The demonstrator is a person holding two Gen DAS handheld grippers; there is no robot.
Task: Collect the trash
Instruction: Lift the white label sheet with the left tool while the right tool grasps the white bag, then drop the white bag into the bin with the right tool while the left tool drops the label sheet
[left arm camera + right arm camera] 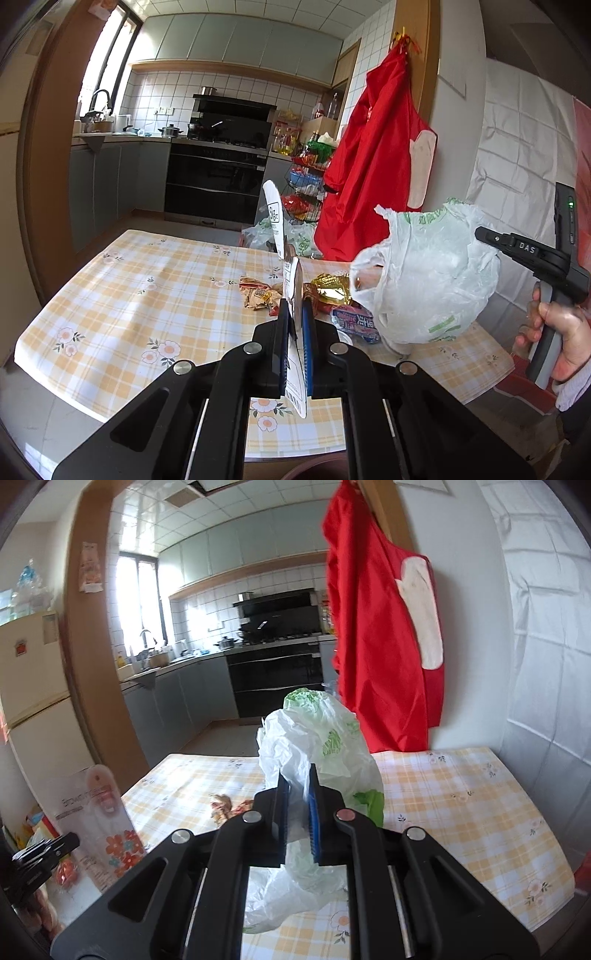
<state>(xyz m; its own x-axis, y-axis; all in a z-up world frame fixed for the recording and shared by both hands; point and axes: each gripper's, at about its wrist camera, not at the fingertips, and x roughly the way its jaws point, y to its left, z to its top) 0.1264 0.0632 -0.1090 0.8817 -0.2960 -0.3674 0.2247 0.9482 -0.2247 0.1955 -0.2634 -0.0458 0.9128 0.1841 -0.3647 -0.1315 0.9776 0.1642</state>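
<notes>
Above the yellow-checked floral tablecloth (129, 295), you are holding the crumpled white-and-green plastic bag (317, 746) clenched in your right gripper (298, 775). Your left gripper (295, 310) is pinching a flat white printed package (275, 218) upright. You seem to be mid-collection: next, likely bagging it, with crumpled snack wrappers (258, 293) waiting on the cloth.

Tiled kitchen beyond a wooden doorway (44, 147) — grey cabinets (110, 177), black oven (216, 184), bright window (107, 62); a red apron (373, 155) hangs by the checked tablecloth (122, 295).
</notes>
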